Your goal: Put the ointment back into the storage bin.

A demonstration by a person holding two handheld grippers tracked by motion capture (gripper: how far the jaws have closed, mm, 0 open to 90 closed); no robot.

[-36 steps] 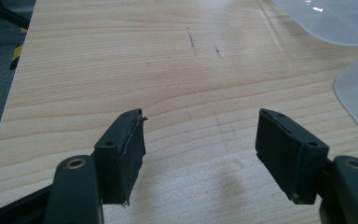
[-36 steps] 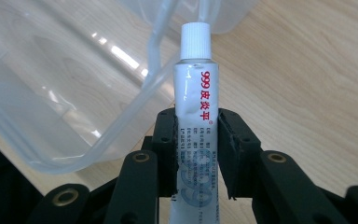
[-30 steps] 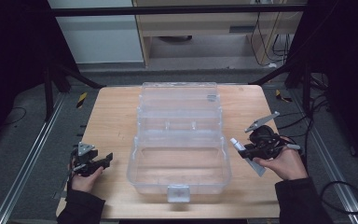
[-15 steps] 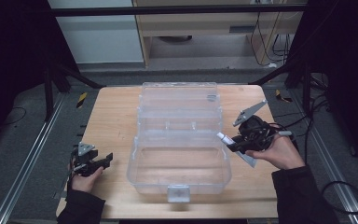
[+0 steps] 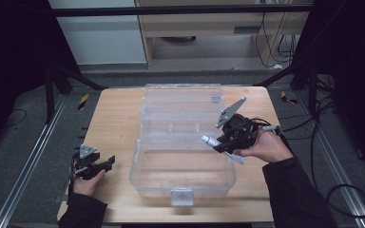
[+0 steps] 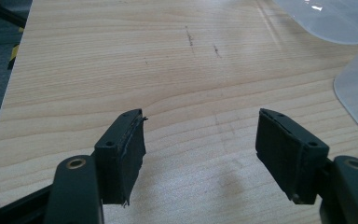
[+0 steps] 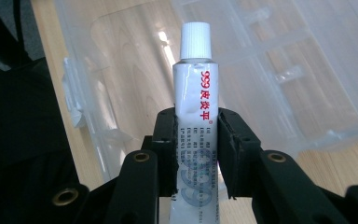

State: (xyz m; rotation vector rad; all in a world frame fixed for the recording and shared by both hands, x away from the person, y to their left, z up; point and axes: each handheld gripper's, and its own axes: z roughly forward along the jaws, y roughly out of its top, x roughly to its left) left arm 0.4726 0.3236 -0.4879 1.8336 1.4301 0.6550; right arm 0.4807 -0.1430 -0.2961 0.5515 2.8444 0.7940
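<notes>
Right gripper (image 5: 218, 141) moved over clear box (image 5: 183, 137), clamping "999" tube (image 7: 195, 93); left gripper (image 6: 200, 154) fingers apart.

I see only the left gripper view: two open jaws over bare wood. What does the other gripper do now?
Observer: The right gripper holds a white tube, jaws shut on its middle.
Operator: Where is it?
Observer: Over the right edge of the open clear box, cap pointing toward the box.
Operator: Is anything in the box?
Observer: I see nothing in its compartments.
</notes>
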